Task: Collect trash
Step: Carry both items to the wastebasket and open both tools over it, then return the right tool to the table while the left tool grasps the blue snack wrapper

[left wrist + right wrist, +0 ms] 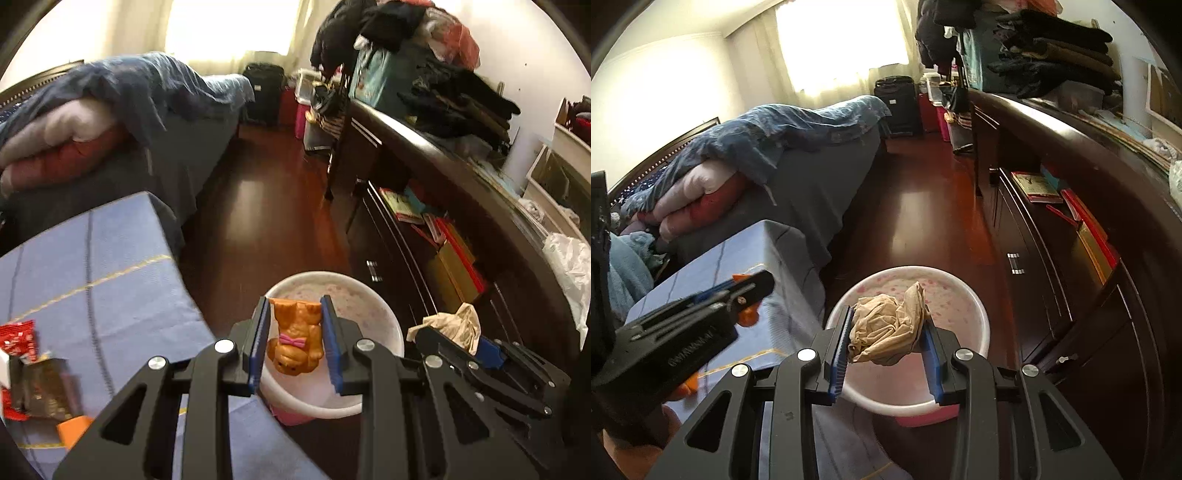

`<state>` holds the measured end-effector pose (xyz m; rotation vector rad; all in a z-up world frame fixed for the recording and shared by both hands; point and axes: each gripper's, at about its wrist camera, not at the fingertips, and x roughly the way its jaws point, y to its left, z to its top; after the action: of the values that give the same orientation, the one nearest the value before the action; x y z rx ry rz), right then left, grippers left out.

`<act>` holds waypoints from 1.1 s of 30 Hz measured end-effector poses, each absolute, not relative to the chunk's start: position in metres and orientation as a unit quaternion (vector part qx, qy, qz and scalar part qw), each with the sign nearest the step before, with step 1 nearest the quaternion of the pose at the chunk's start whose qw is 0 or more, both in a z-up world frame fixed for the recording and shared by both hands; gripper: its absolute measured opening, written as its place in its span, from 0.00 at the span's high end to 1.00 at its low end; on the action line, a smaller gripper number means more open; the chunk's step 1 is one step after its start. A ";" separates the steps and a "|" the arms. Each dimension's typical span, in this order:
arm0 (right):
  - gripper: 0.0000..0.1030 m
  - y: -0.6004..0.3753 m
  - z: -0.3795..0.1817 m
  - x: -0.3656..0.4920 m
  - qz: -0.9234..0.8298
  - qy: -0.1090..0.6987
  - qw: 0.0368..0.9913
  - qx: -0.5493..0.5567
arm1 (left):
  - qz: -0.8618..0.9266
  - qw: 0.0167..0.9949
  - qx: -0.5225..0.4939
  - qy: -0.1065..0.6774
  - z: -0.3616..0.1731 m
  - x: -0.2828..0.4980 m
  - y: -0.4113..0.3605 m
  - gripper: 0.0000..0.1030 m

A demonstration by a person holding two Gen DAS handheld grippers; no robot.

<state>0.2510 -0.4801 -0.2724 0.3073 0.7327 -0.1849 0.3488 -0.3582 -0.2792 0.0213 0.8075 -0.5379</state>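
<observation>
Our left gripper's [295, 341] fingers pinch an orange plastic bear toy [295, 336], our right gripper's [886, 341] pinch crumpled tan paper [886, 328]; we hold both above the white round bin [982, 328], apparently for dropping.

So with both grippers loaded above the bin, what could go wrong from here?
1. The left gripper holds an orange toy figure, perhaps not trash at all.
2. The crumpled brown paper bulges out of the right gripper and could snag on release.
3. The bin sits close beside the blue-clothed table; an early drop may miss it.
</observation>
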 end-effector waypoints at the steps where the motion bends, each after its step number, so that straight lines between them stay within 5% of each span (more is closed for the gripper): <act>1: 0.65 -0.483 -0.276 0.254 -0.092 0.358 0.917 0.150 | -0.260 0.882 0.013 0.392 -0.284 0.351 -0.364 0.73; 10: 0.61 -0.513 -0.321 0.284 -0.113 0.398 0.896 0.160 | -0.270 0.851 0.020 0.450 -0.334 0.386 -0.399 0.70; 13: 0.58 -0.520 -0.330 0.288 -0.122 0.402 0.893 0.161 | -0.270 0.847 0.008 0.459 -0.344 0.394 -0.398 0.50; 18: 0.51 -0.527 -0.338 0.294 -0.128 0.405 0.890 0.164 | -0.267 0.852 0.003 0.450 -0.344 0.397 -0.397 0.36; 33: 0.38 -0.517 -0.331 0.294 -0.137 0.403 0.893 0.148 | -0.255 0.859 -0.021 0.443 -0.327 0.394 -0.372 0.35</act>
<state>0.2941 -0.5170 -0.3313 0.3067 0.8354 -0.2850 0.3939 -0.3722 -0.3265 -0.0436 0.9301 -0.5352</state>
